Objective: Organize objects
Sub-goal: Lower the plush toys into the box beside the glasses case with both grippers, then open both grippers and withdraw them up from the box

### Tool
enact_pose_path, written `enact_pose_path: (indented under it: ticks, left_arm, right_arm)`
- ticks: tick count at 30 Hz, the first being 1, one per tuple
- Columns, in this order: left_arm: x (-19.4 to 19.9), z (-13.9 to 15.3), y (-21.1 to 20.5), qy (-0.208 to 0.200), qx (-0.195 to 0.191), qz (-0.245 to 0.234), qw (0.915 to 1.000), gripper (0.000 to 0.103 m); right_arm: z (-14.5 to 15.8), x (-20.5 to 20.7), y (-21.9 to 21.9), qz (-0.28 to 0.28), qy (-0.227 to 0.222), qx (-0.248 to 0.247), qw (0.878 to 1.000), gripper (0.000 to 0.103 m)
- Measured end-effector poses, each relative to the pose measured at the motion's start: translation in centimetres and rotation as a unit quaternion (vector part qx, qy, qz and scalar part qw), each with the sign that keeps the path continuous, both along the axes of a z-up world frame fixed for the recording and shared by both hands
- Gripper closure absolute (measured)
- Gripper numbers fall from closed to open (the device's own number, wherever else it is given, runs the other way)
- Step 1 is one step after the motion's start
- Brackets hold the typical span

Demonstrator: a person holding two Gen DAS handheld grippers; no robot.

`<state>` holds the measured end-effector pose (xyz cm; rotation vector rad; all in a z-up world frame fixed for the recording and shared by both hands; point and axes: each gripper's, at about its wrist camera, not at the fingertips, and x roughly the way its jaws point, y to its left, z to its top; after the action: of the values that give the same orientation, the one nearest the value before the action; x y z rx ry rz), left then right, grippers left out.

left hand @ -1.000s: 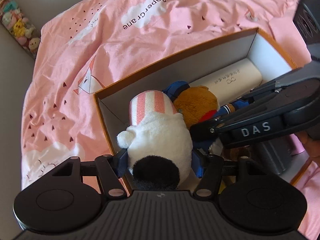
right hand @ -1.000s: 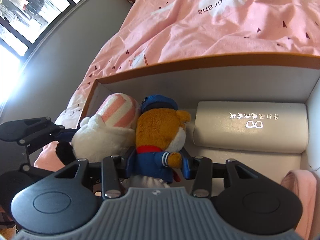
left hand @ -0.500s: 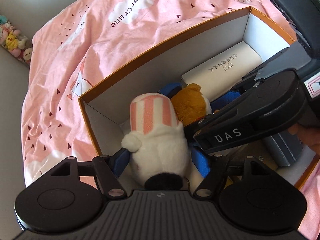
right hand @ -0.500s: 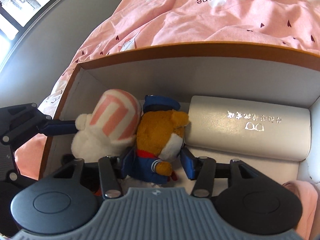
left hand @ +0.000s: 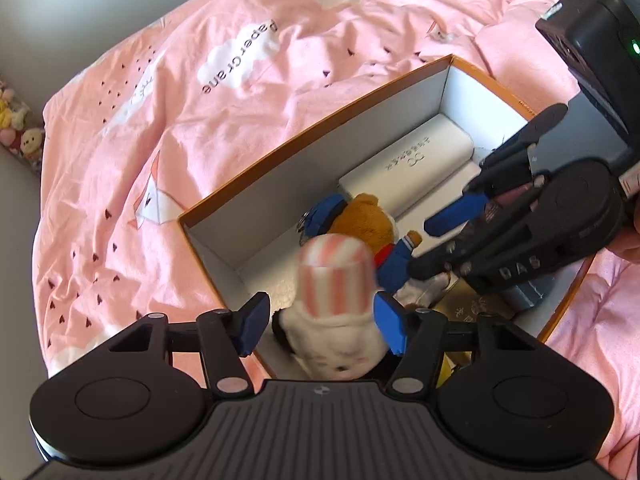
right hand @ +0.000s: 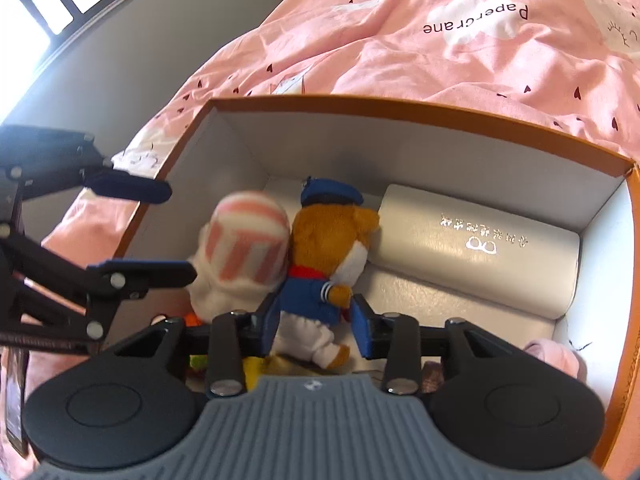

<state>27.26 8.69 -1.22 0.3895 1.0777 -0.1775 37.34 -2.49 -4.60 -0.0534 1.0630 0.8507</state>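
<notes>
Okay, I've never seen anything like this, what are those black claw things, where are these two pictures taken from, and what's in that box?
No robot here: a person holds a two-finger gripper in each hand, each carrying a wide-angle camera looking along its fingers. One picture comes from the left gripper, one from the right gripper.

An orange-edged box sits on a pink bedspread. In it are a white plush with a striped hat, a brown plush in a blue uniform and a white case.

Each toy sits between one gripper's closing jaws; neither looks squeezed, with gaps visible beside the pads.
</notes>
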Motion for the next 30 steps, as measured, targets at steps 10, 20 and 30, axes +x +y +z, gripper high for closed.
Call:
enact_pose_path:
  ticks: [10, 20, 30]
  left_arm:
    - [2.3, -2.1, 0.0, -0.007, 0.001, 0.068, 0.9977, 0.05]
    - [4.6, -2.3, 0.0, -0.022, 0.055, 0.134, 0.9892, 0.071]
    - [5.8, -4.0, 0.2, 0.006, 0.083, 0.134, 0.9875, 0.09]
  right_arm:
    - [-0.7, -0.5, 0.9, -0.002, -0.019, -0.01, 1.0, 0.063]
    - [-1.5, 0.7, 1.9, -0.045, -0.019, -0.031, 0.998, 0.101]
    - [-1.3, 0.8, 1.2, -0.054, 0.005, 0.001, 0.999, 0.095]
